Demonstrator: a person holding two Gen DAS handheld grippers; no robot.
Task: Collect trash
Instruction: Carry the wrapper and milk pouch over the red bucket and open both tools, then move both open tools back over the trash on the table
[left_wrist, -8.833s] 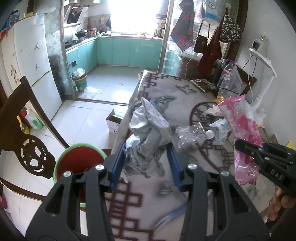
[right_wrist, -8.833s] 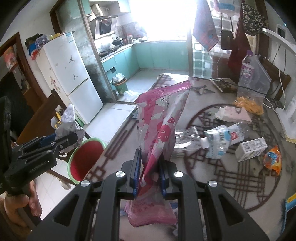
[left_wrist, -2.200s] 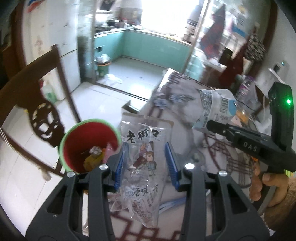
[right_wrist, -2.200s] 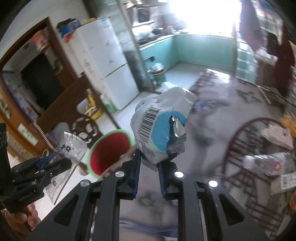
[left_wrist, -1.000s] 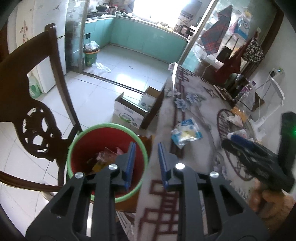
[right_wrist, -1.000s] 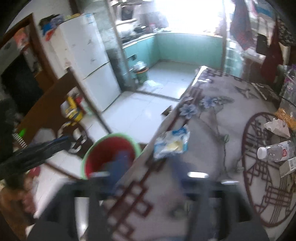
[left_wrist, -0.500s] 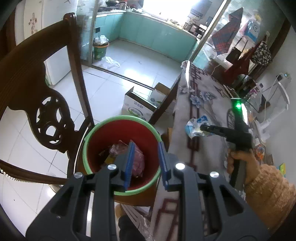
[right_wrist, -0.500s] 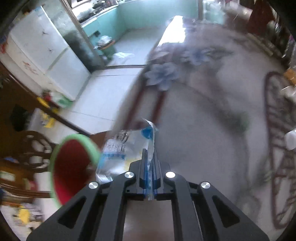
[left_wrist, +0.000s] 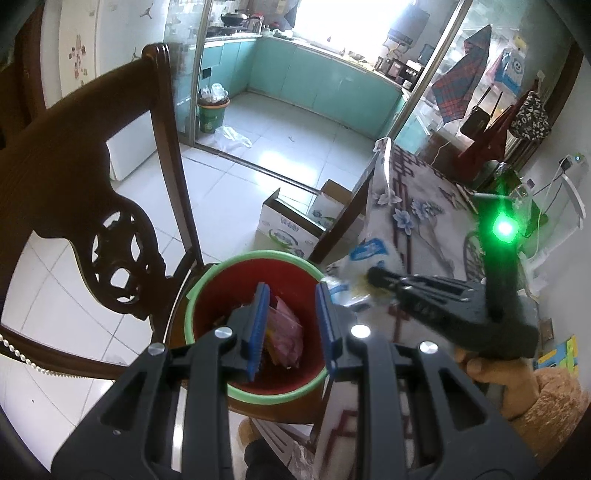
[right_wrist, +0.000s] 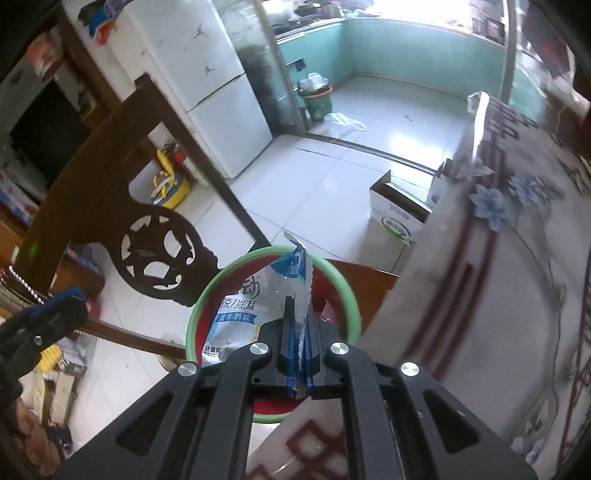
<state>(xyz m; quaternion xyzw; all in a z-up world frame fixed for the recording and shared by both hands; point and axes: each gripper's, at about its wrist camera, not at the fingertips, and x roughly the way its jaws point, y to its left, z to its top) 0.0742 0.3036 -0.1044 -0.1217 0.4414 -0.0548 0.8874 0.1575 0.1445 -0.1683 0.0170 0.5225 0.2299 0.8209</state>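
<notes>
A red bin with a green rim (left_wrist: 207, 280) (right_wrist: 347, 291) stands on a chair seat beside the table. It holds pink and yellow wrappers (left_wrist: 286, 332). My left gripper (left_wrist: 291, 325) is open and empty, just above the bin. My right gripper (right_wrist: 297, 350) is shut on a white and blue snack bag (right_wrist: 247, 306) and holds it over the bin's mouth. In the left wrist view the right gripper (left_wrist: 373, 275) and its bag (left_wrist: 364, 258) hang at the bin's right rim.
A dark carved wooden chair back (left_wrist: 74, 177) (right_wrist: 110, 184) rises left of the bin. The table with a patterned cloth (left_wrist: 413, 206) (right_wrist: 517, 258) lies to the right. An open cardboard box (left_wrist: 288, 225) sits on the tiled floor behind the bin.
My right gripper has carried the snack bag off the table edge to above the bin. My left gripper has stayed open over the bin.
</notes>
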